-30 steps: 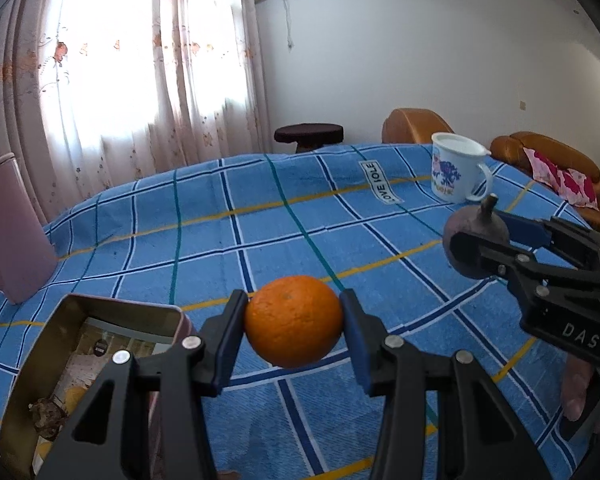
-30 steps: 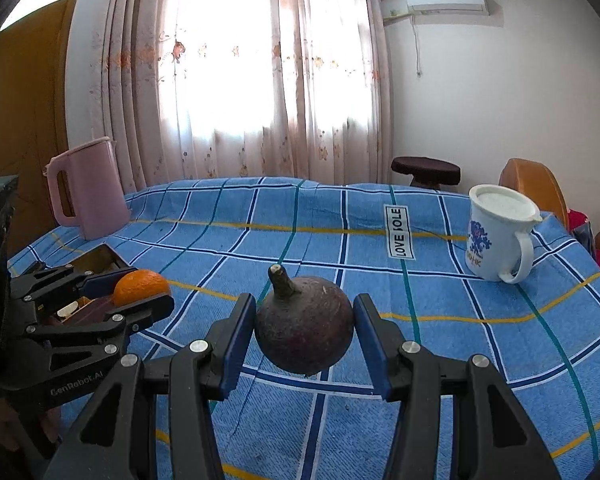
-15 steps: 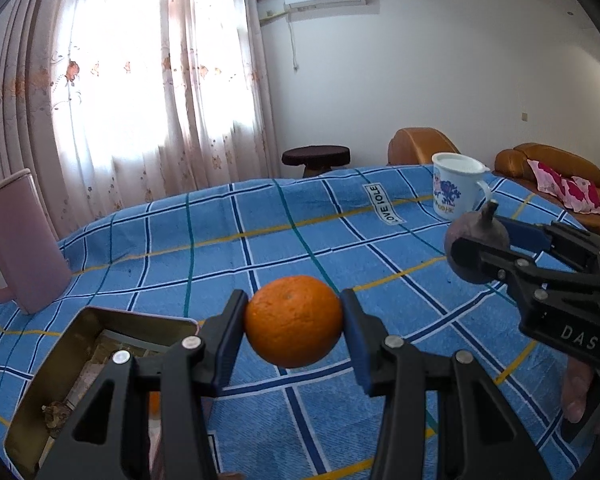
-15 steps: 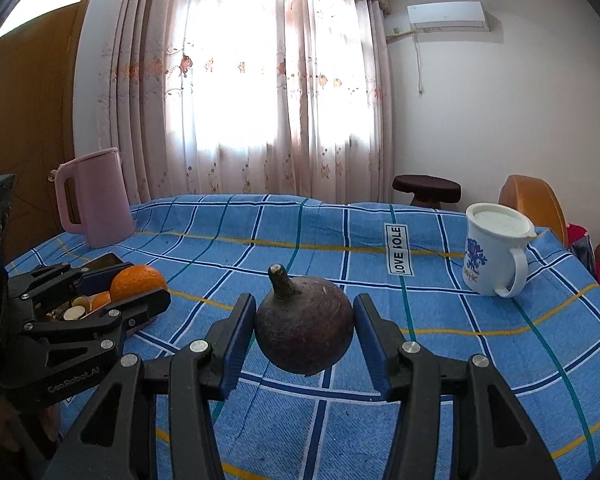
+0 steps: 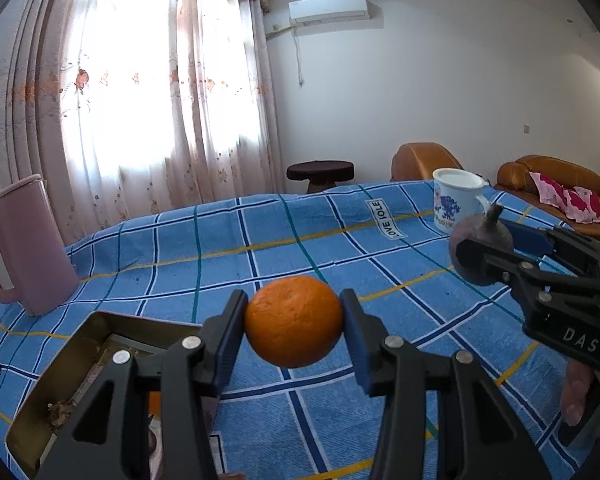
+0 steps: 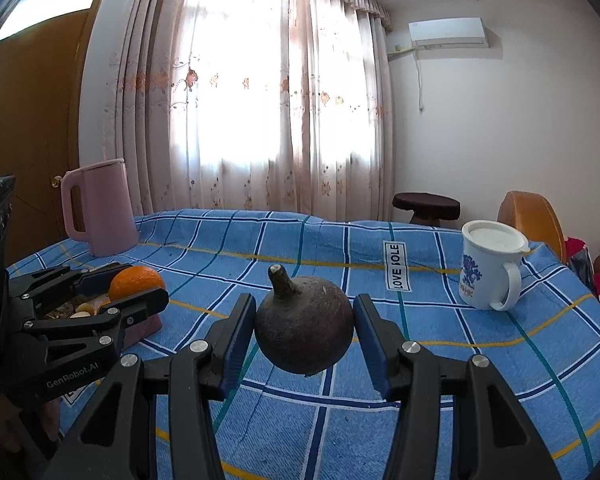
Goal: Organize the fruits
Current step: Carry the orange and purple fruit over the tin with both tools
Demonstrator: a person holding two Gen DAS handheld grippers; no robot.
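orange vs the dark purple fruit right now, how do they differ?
Colour: the orange is bright orange, the dark purple fruit a dull brown-purple.
Top: the dark purple fruit has a thick stub of stem sticking up; the orange shows none.
Holder: the orange sits in the left gripper, the dark purple fruit in the right gripper.
Shared: both round, clamped above the blue checked cloth.

Sunlit curtains [image 5: 148,92] — white walls [image 5: 440,88]

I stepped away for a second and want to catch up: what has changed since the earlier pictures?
Both grippers tipped upward a little, so more wall and ceiling show. The left gripper still clamps the orange; the right gripper still clamps the dark purple fruit. Tin, jug and mug are unmoved.
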